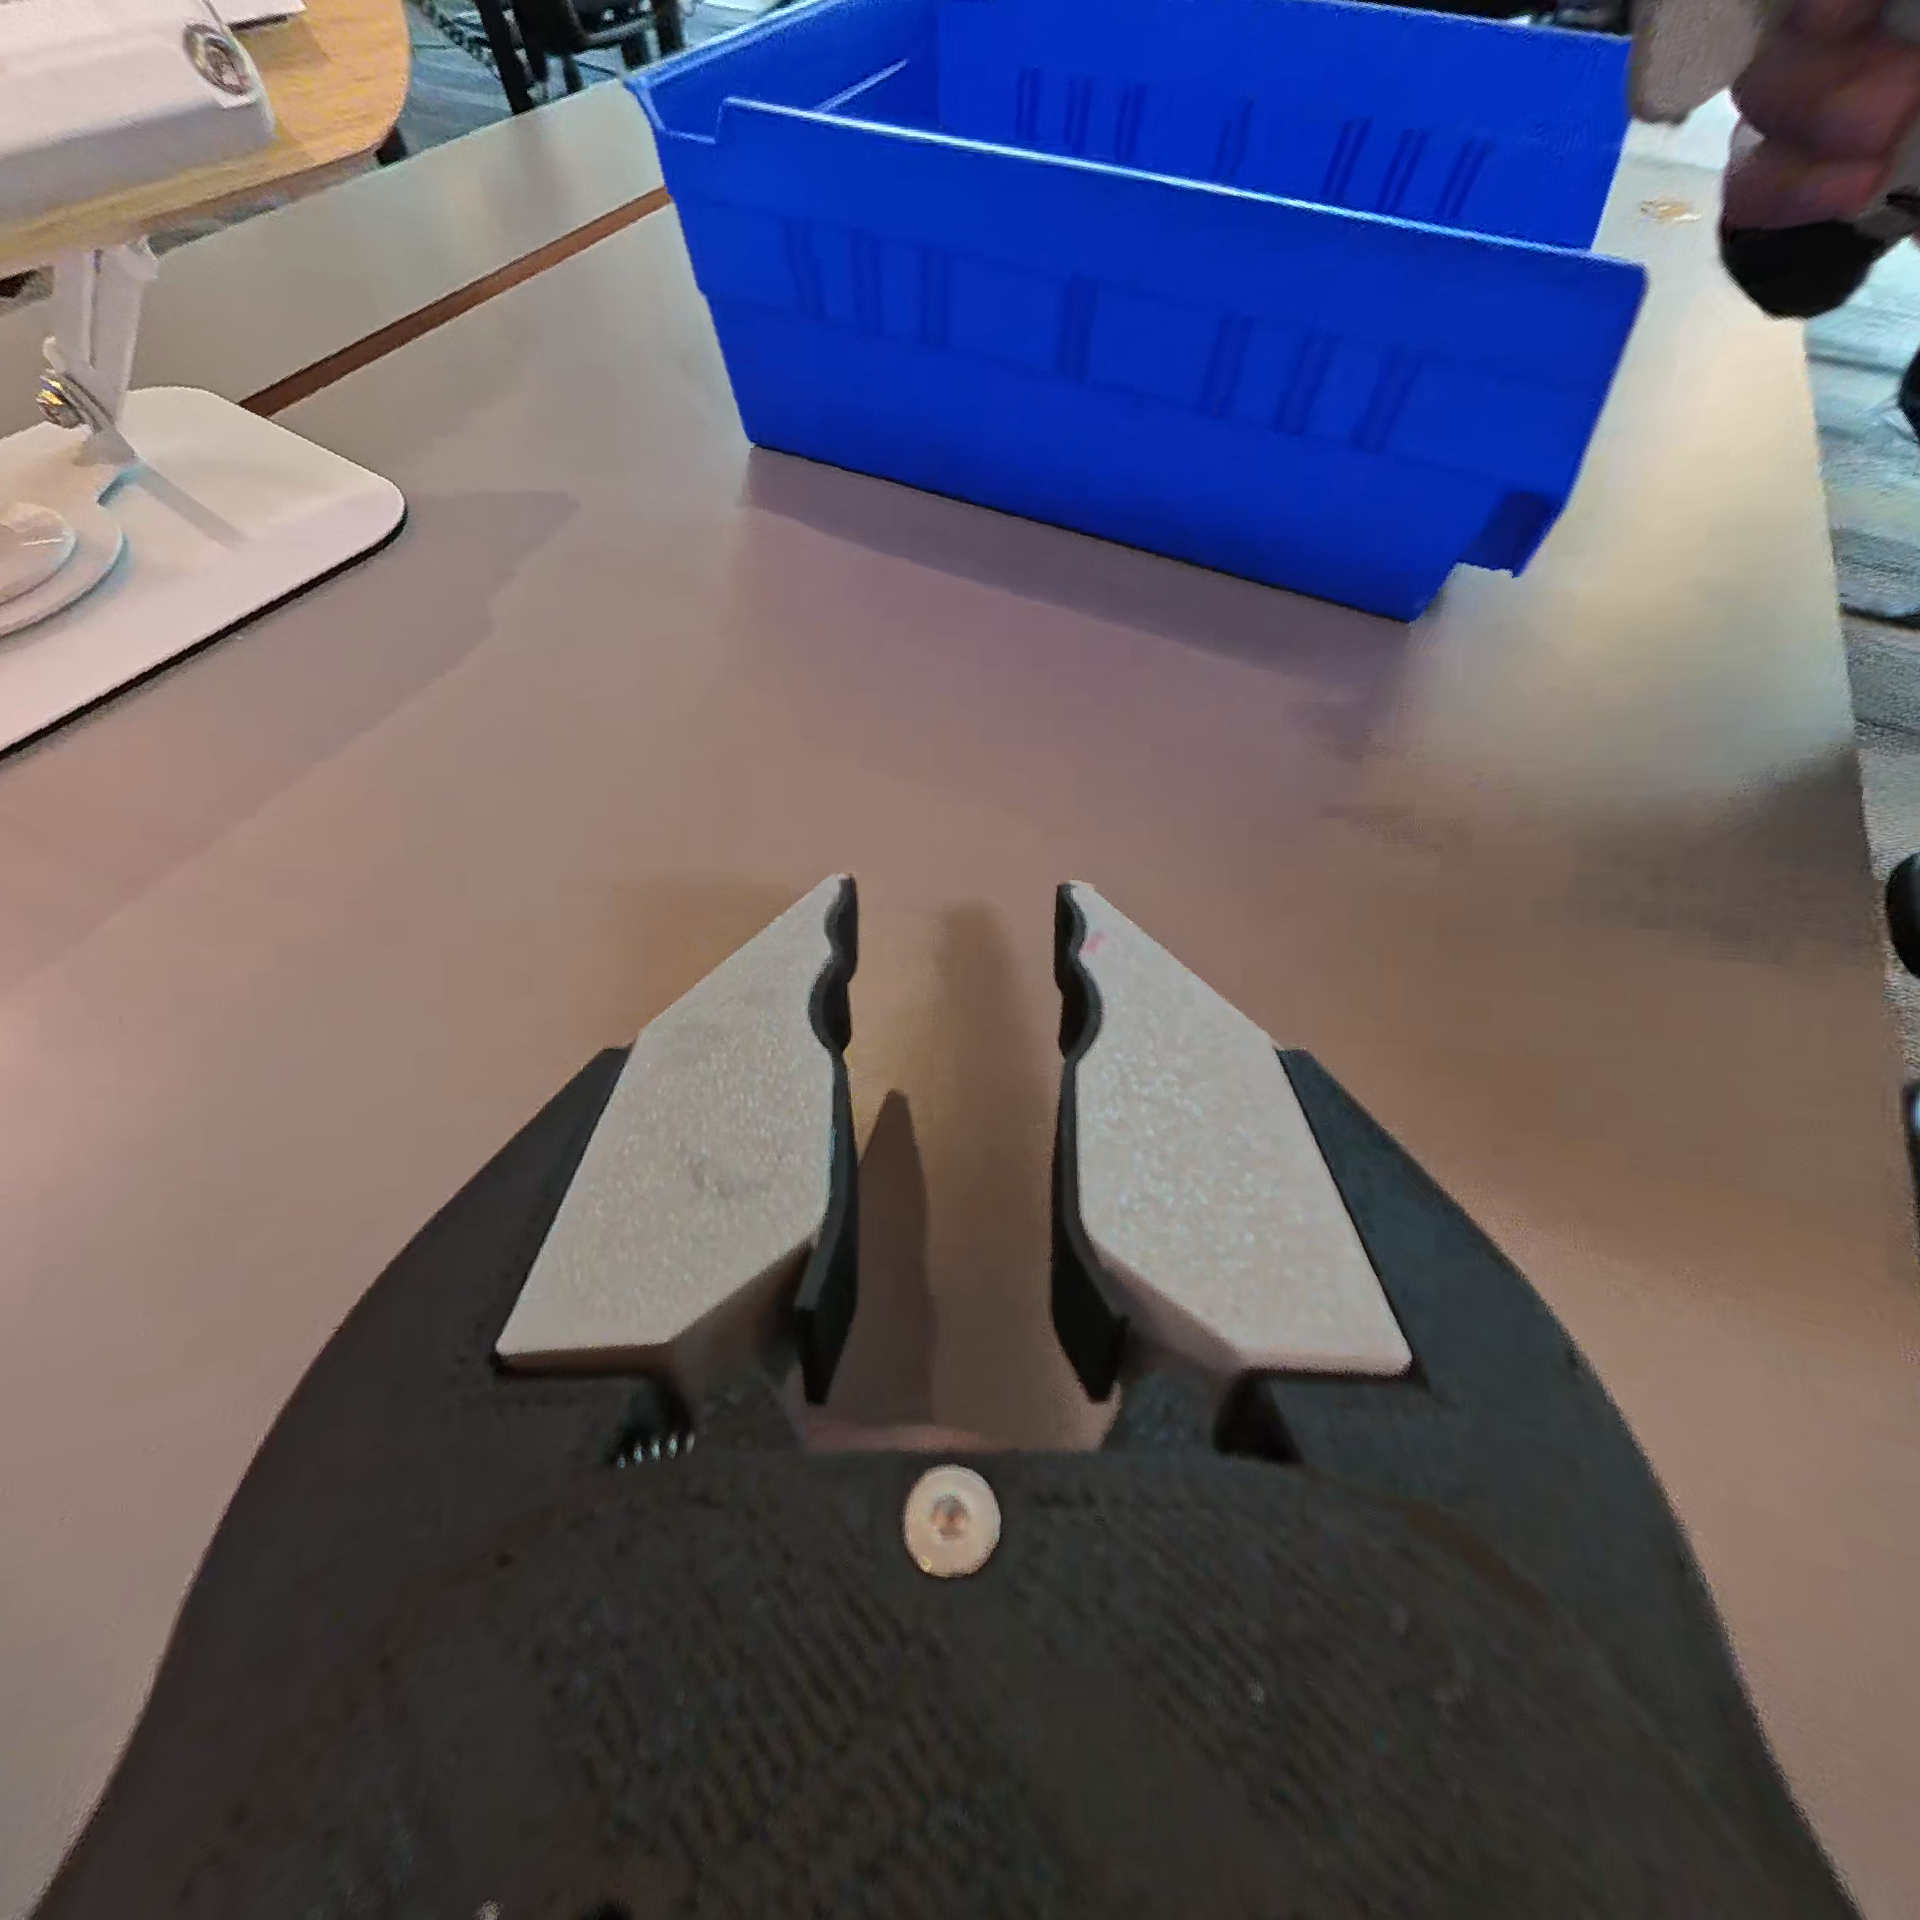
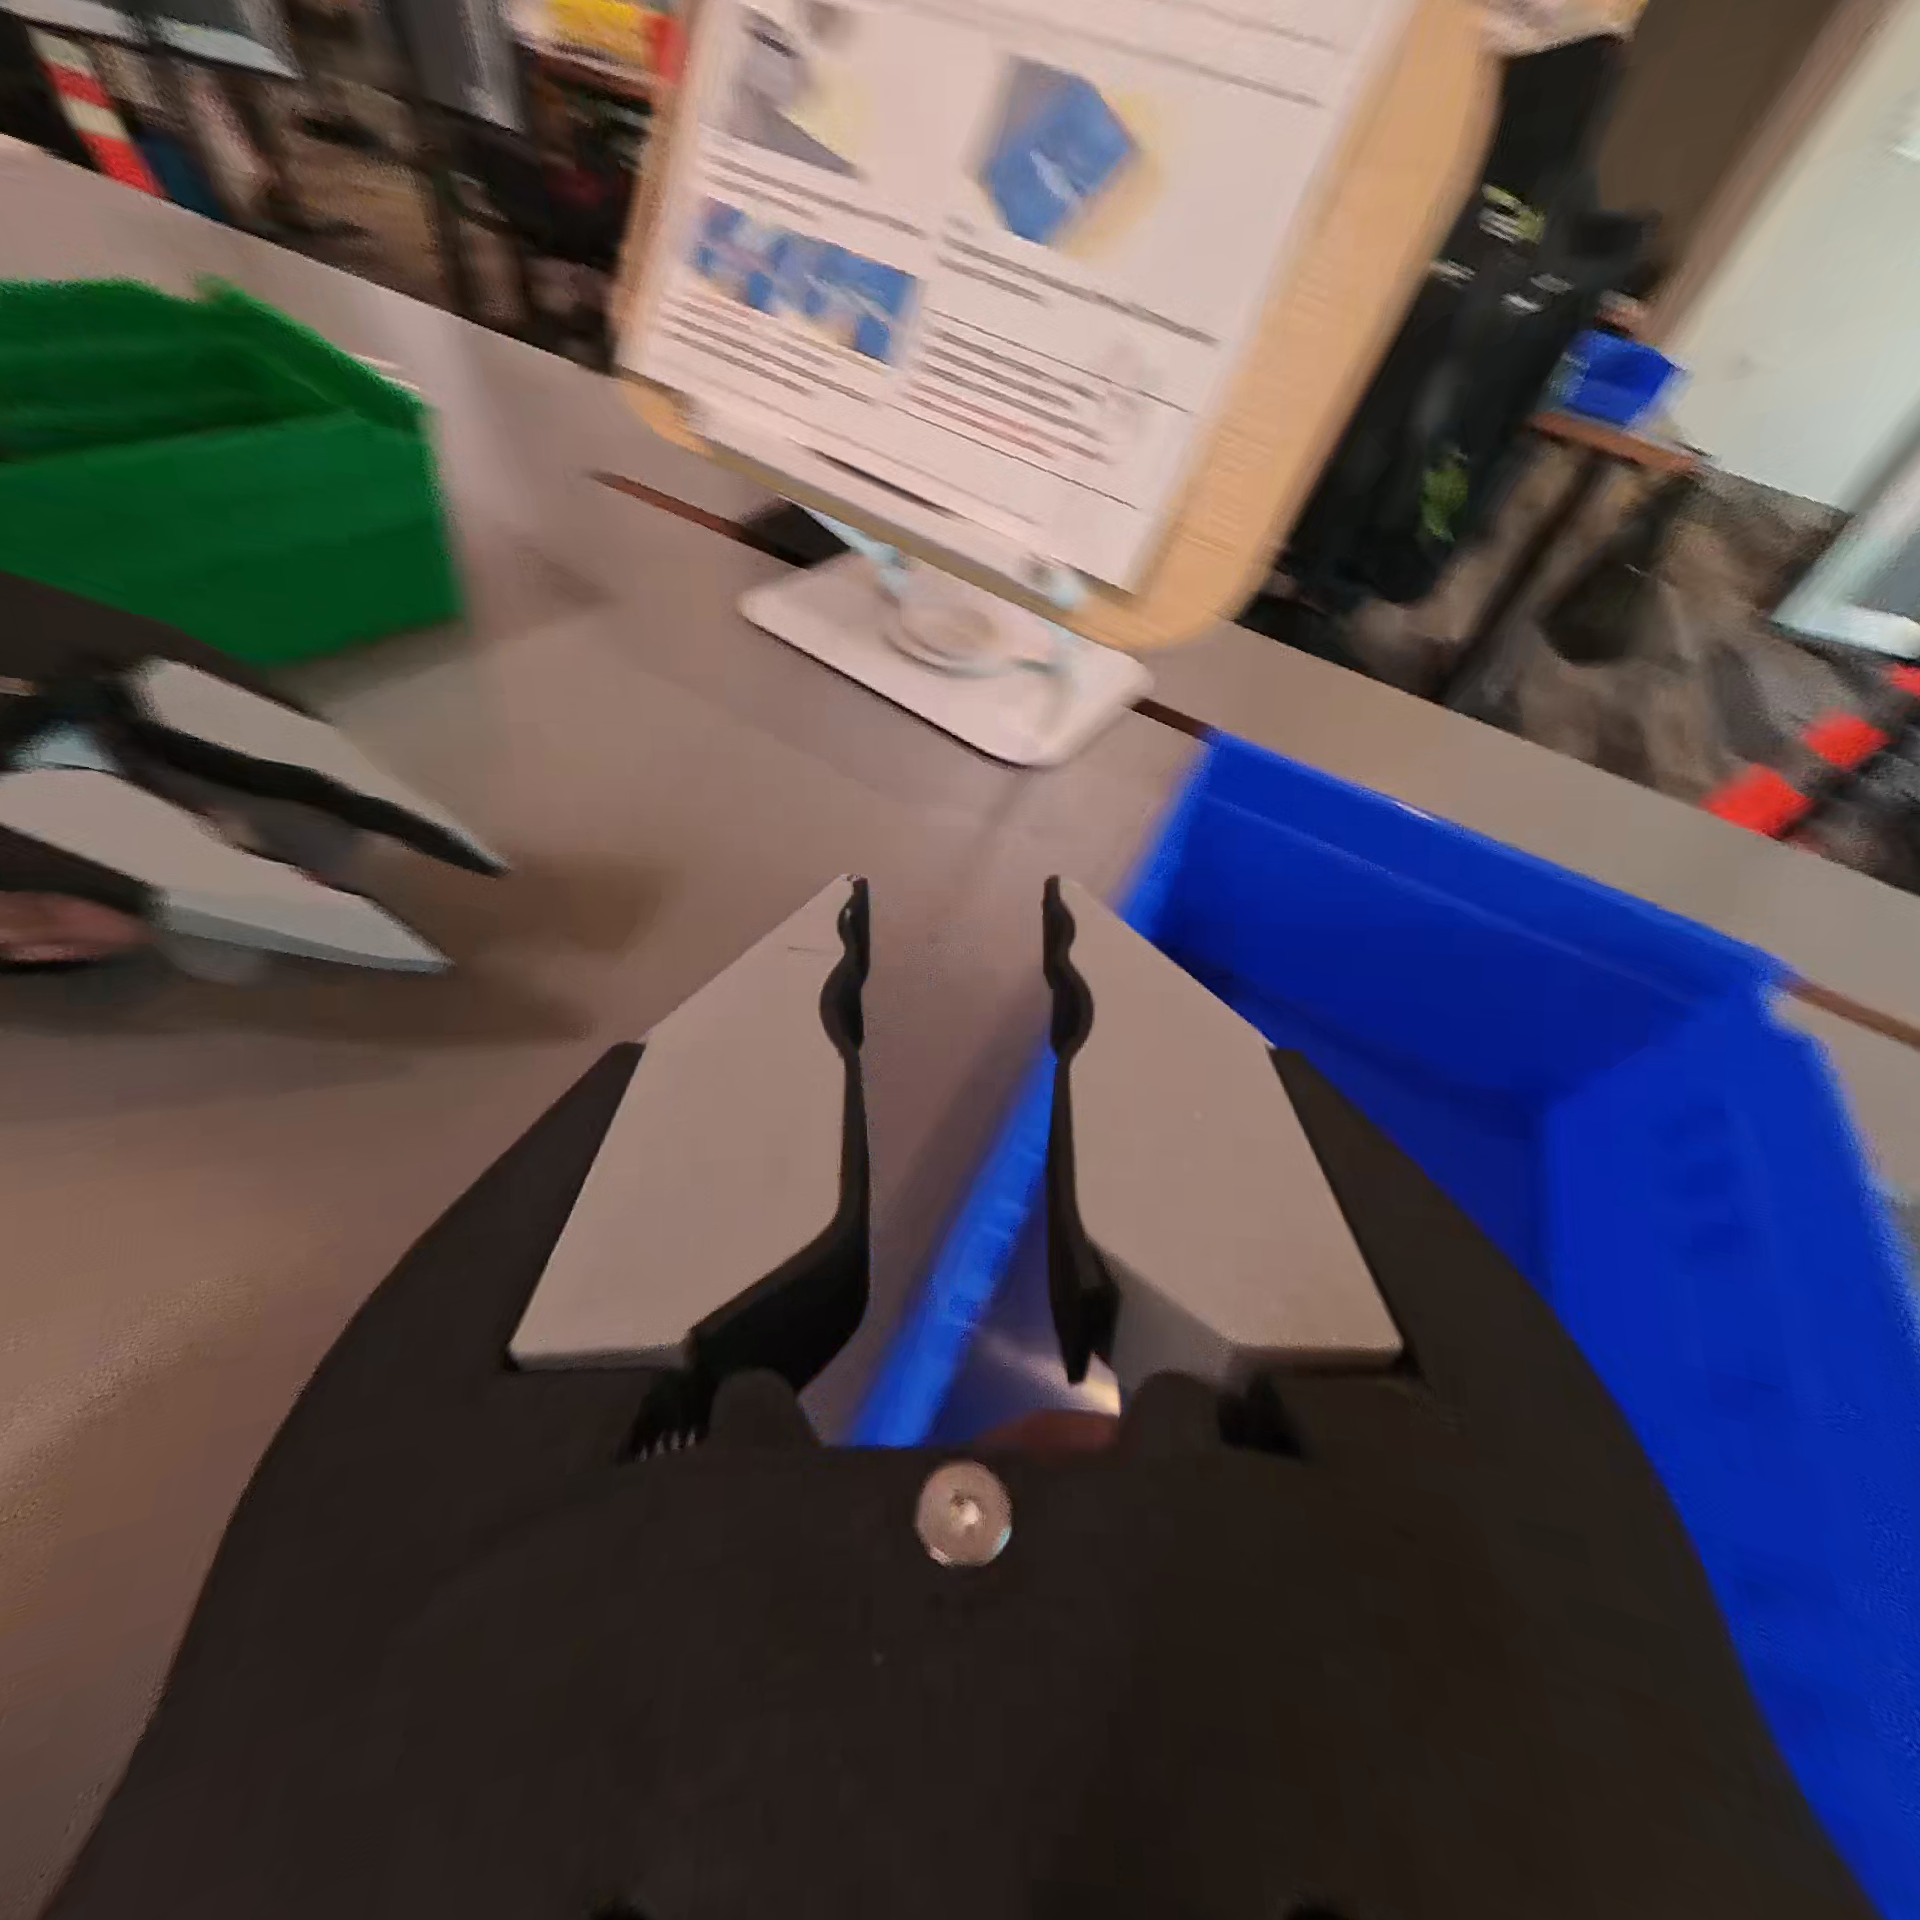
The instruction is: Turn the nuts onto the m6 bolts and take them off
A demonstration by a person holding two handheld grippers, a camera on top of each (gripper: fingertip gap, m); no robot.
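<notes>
No nuts or bolts show in either view. My left gripper (image 1: 956, 904) is open and empty, low over the grey table (image 1: 727, 779), with a blue bin (image 1: 1143, 343) ahead of it. My right gripper (image 2: 954, 904) is open and empty above the near left edge of the same blue bin (image 2: 1507, 1039), whose inside is mostly hidden from here. The left gripper (image 2: 312, 862) also shows at the left of the right wrist view, blurred by motion.
A green bin (image 2: 208, 468) sits at the far left of the table. A white stand (image 2: 935, 665) holds an instruction sheet on a board (image 2: 935, 260); its base also shows in the left wrist view (image 1: 187, 540). A hand (image 1: 1818, 156) is at the top right. One gripper's finger ends stand about 20 cm off the other's.
</notes>
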